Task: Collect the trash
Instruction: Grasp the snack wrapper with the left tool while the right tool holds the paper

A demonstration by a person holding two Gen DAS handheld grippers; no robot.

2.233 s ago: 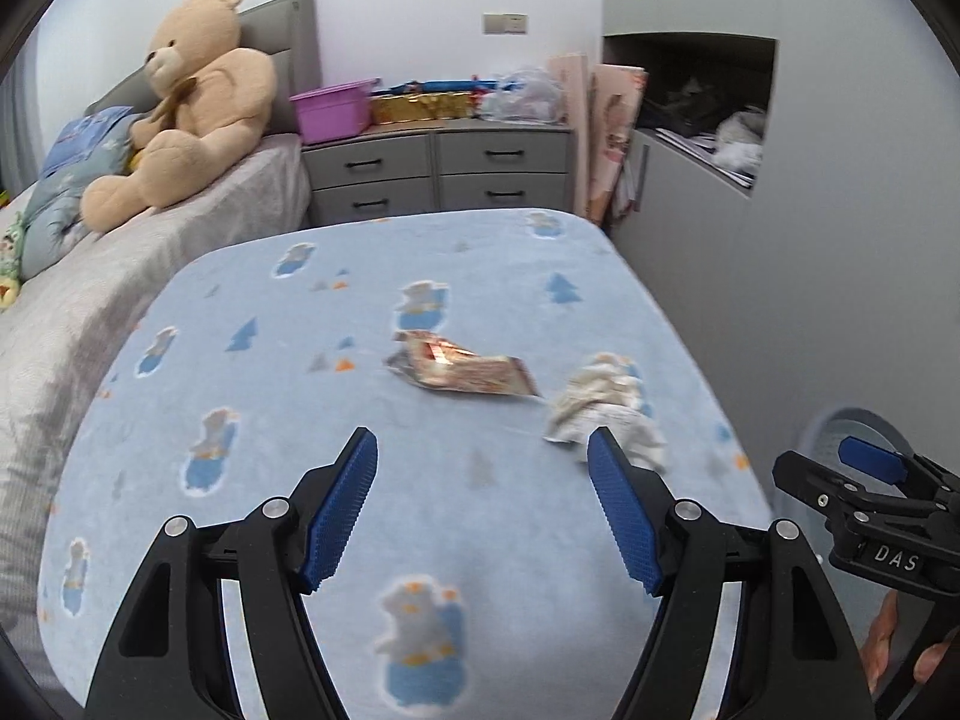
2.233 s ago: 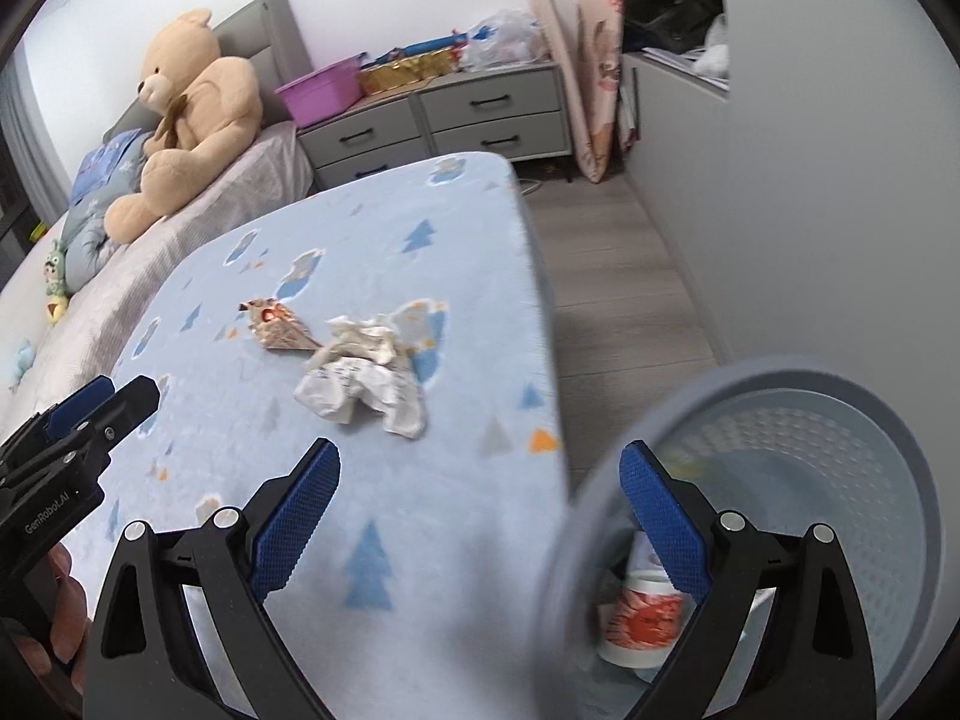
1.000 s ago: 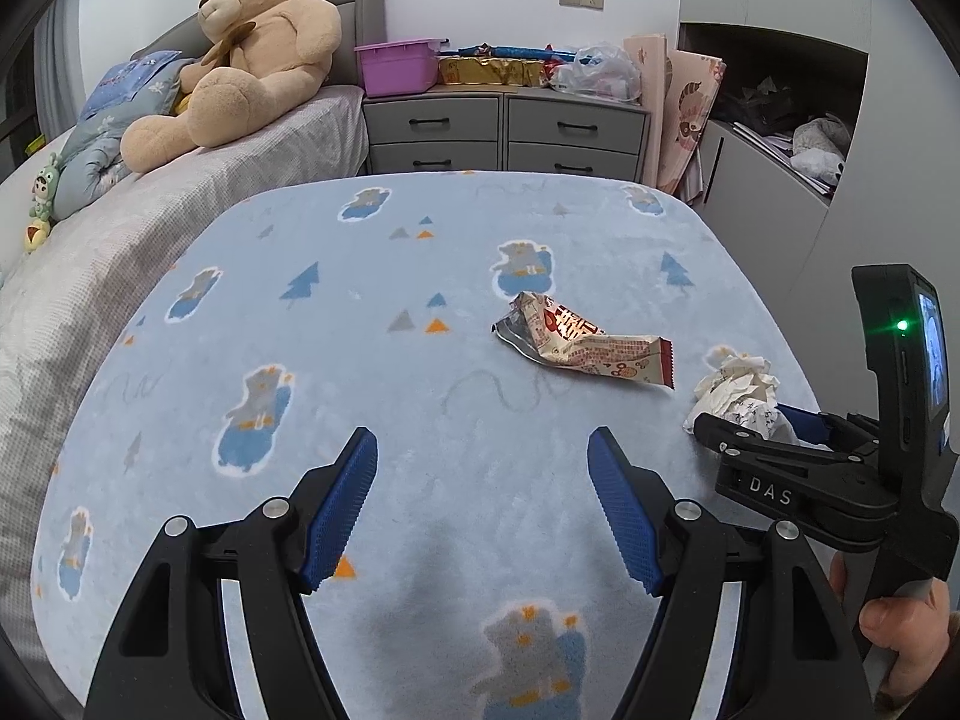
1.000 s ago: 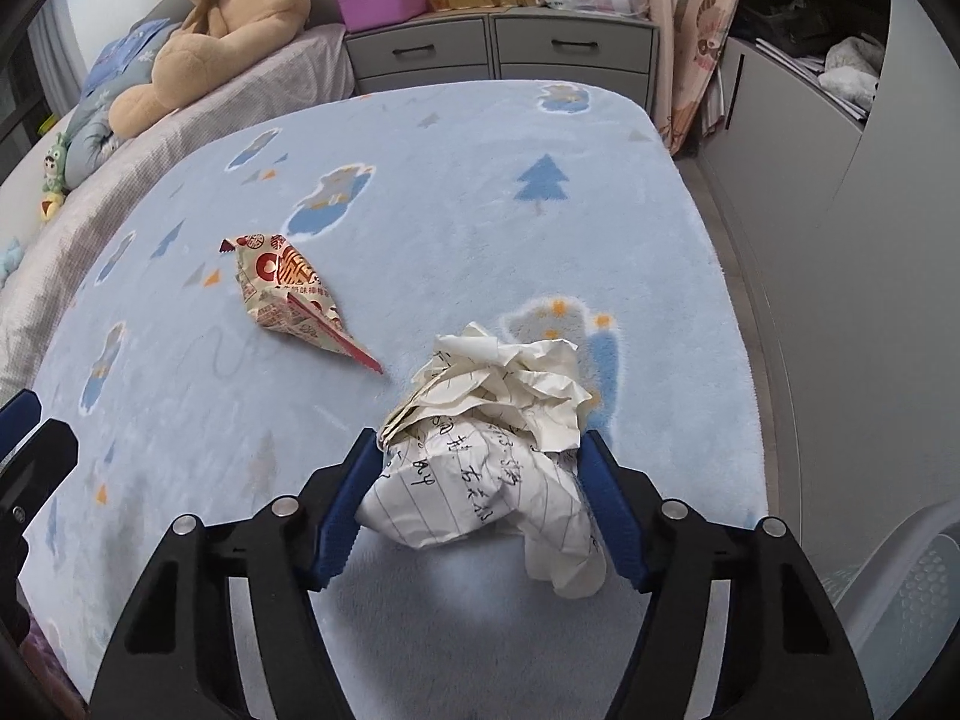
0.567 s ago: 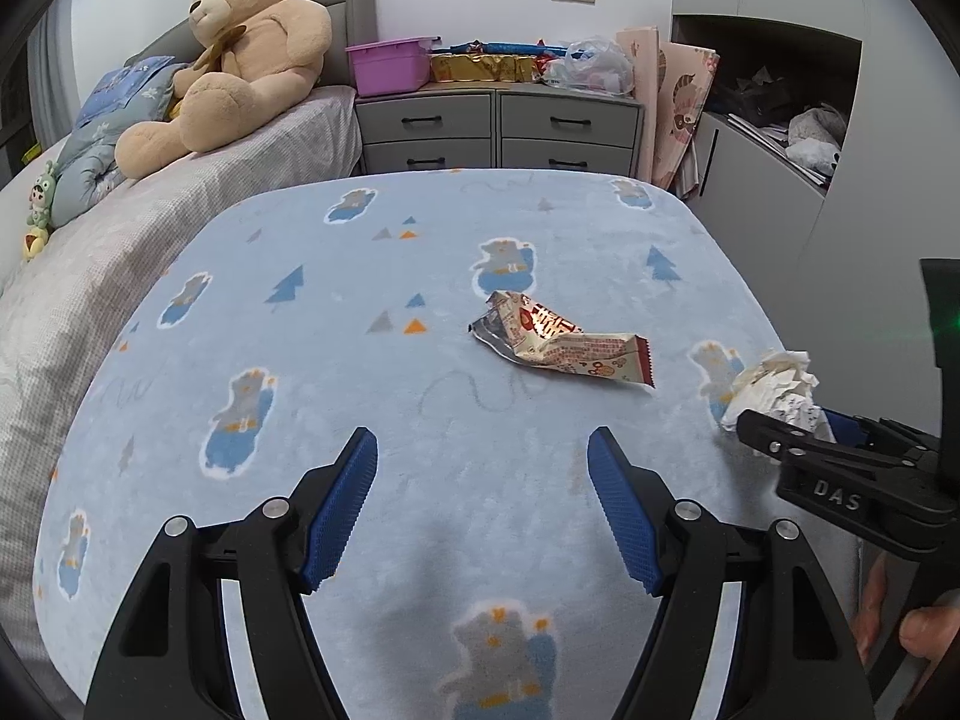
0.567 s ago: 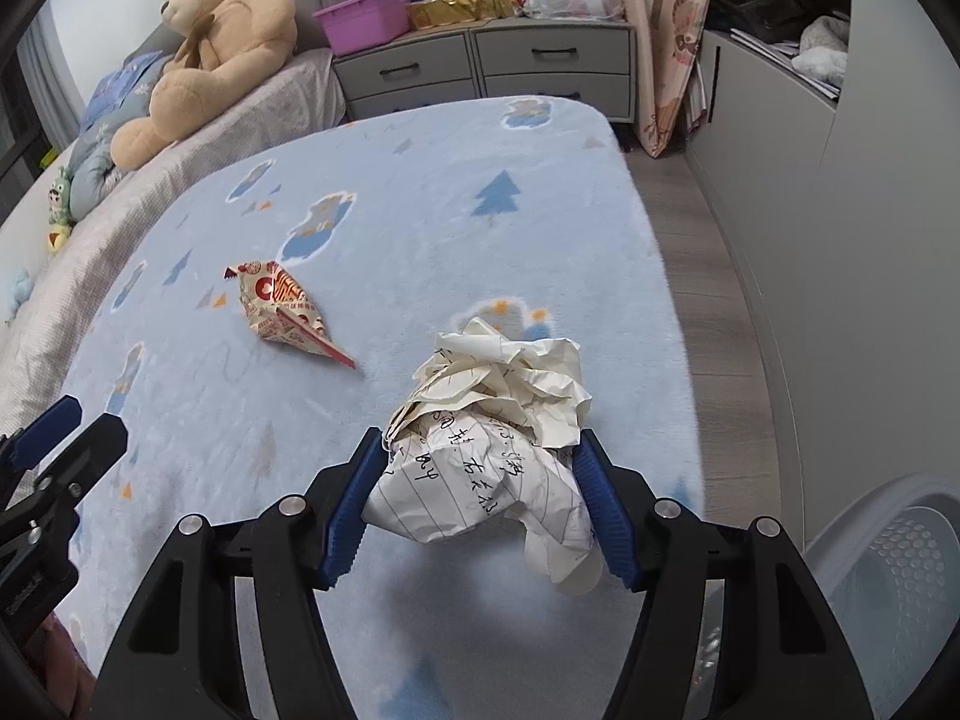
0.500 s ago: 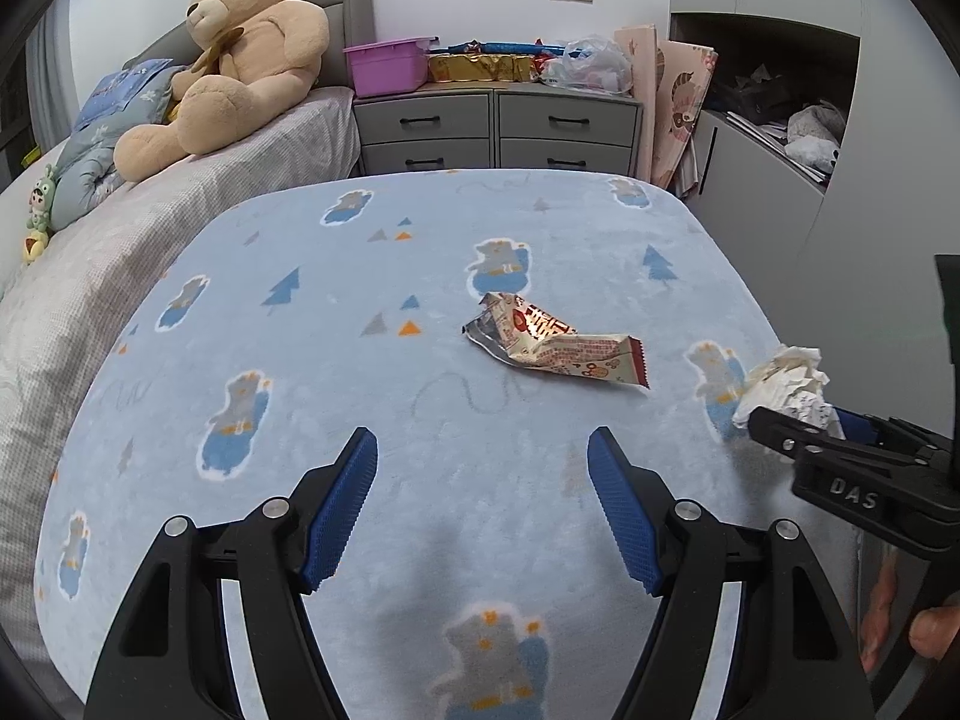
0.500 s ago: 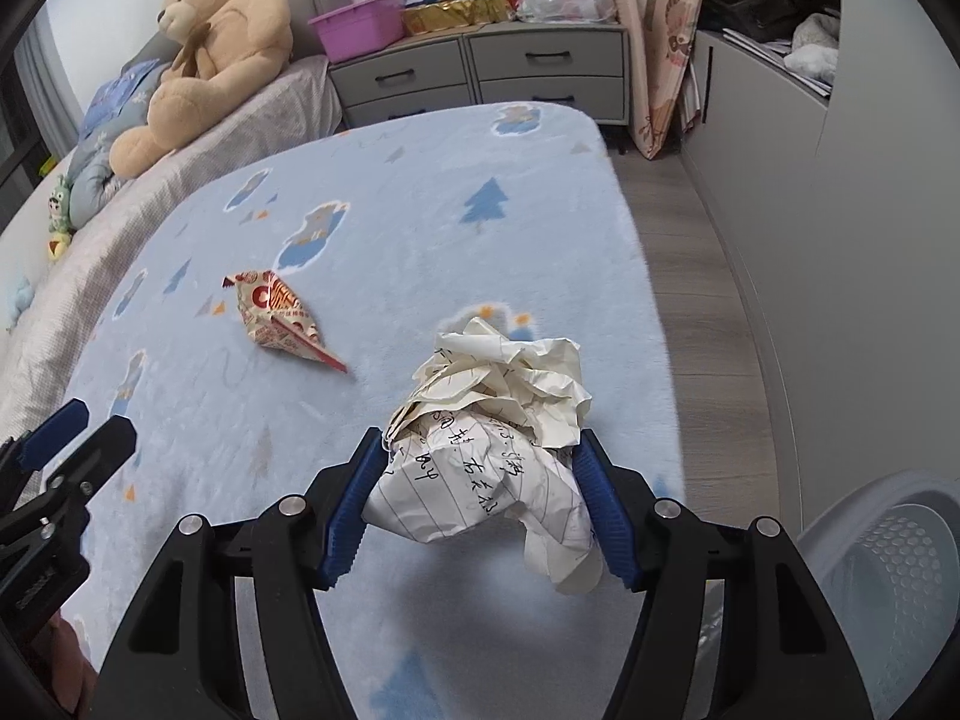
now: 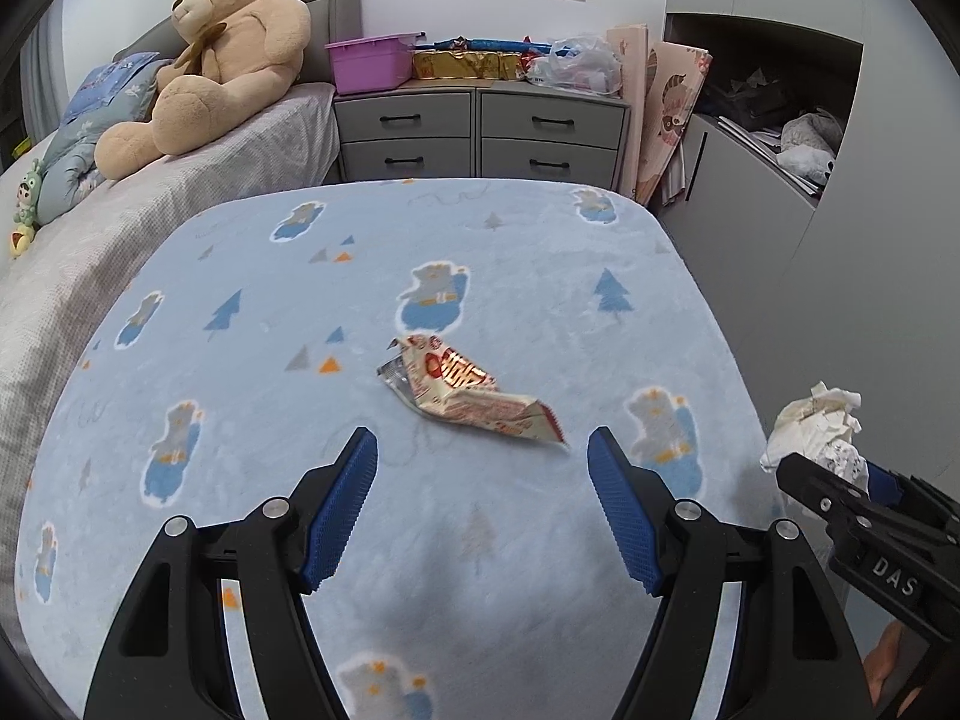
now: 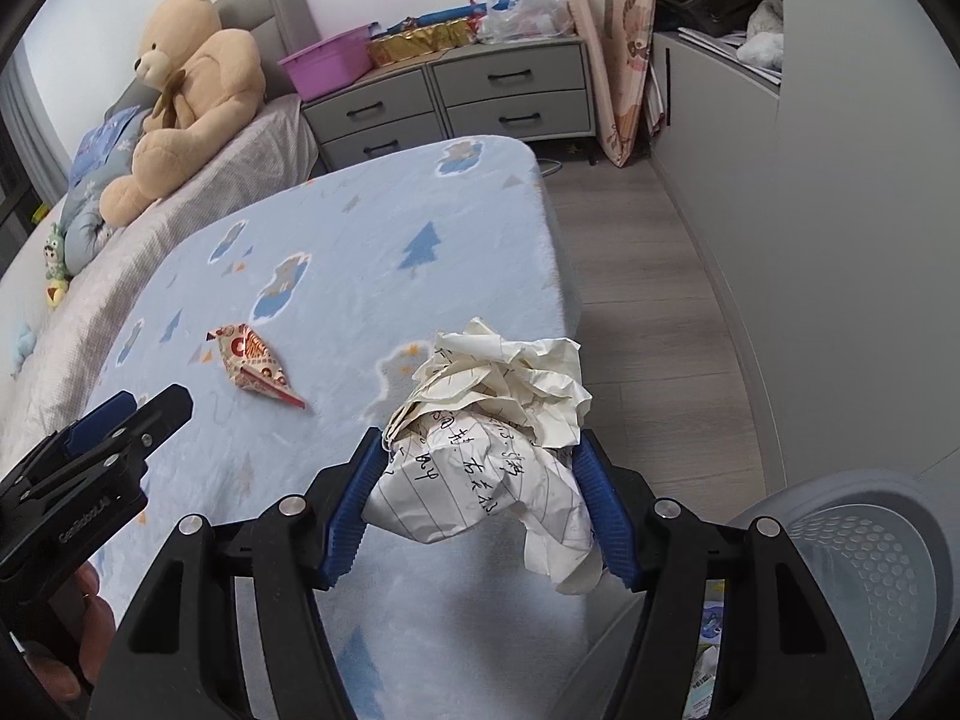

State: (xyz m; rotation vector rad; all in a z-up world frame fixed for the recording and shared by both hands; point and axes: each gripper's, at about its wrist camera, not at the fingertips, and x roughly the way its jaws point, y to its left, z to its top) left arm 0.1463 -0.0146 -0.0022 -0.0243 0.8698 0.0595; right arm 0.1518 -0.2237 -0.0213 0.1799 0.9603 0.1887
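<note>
The right gripper (image 10: 480, 498) is clenched on a crumpled paper ball (image 10: 492, 456) (lined sheet with handwriting), which fills the gap between its blue pads and bulges above and ahead of them. It is held over the right edge of the blue blanket (image 9: 540, 276), with the perforated trash bin (image 10: 864, 558) on the floor just to its right, near the bed's corner. The left gripper (image 9: 483, 504) hangs released, jaws wide apart and holding nothing, above the blanket's near middle. A flattened snack wrapper (image 9: 468, 396) lies on the blanket just ahead of its fingertips, roughly centred between them and apart from both.
</note>
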